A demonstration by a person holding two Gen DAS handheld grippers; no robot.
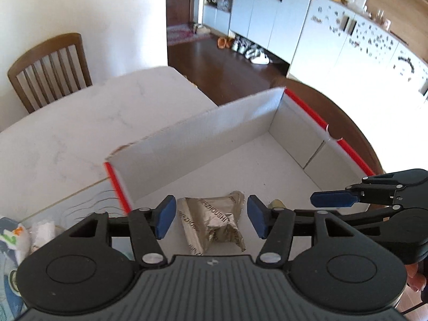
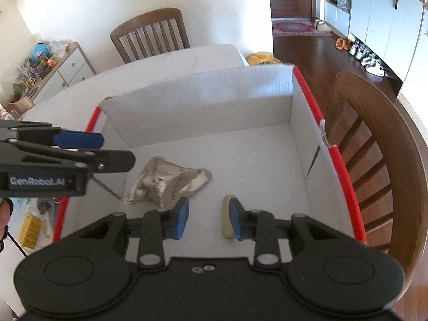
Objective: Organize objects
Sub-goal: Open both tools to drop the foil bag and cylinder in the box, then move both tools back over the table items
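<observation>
A white cardboard box (image 1: 200, 144) with red edges stands open on the table. A crumpled silver foil packet (image 1: 214, 224) lies on its floor. My left gripper (image 1: 211, 216) hangs over the packet, open, its blue pads on either side and not touching it. In the right wrist view the packet (image 2: 165, 184) lies left of centre and the left gripper (image 2: 107, 148) reaches in from the left. My right gripper (image 2: 207, 219) is open above the box floor (image 2: 254, 160). A small pale yellow piece (image 2: 226, 216) sits just inside its right pad; the left pad is clear of it.
The box sits on a white table (image 1: 67, 133). Loose packets (image 1: 13, 240) and a small yellow carton (image 2: 30, 230) lie on the table left of the box. One wooden chair (image 2: 374, 147) stands close to the box's right side, another (image 2: 152, 32) at the far end.
</observation>
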